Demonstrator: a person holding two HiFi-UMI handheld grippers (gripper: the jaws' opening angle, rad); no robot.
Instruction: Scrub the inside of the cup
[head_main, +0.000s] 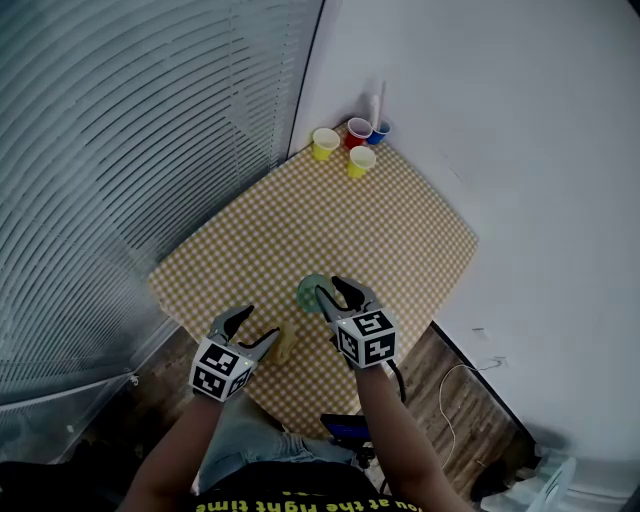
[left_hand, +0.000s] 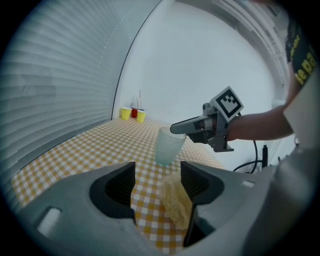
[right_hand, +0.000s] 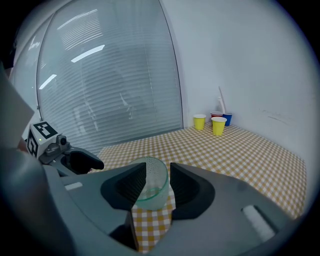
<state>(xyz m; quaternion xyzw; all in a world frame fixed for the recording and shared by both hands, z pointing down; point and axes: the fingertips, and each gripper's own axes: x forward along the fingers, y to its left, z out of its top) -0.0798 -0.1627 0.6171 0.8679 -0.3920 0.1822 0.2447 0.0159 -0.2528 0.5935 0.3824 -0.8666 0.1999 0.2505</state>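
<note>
A: Tabletop (head_main: 330, 230), checked cloth. What's on it?

B: Left hand-held gripper (head_main: 258, 325), jaws wide. Right hand-held gripper (head_main: 333, 291), jaws apart about the cup (left_hand: 169, 145) – upright, near end.

A: Smallest?

B: Sponge (left_hand: 176, 200) – lying between the left jaws.

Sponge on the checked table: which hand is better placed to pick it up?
Left. The sponge lies between the left gripper's open jaws, so closing them should catch it. The right gripper stands at the cup instead.
</note>
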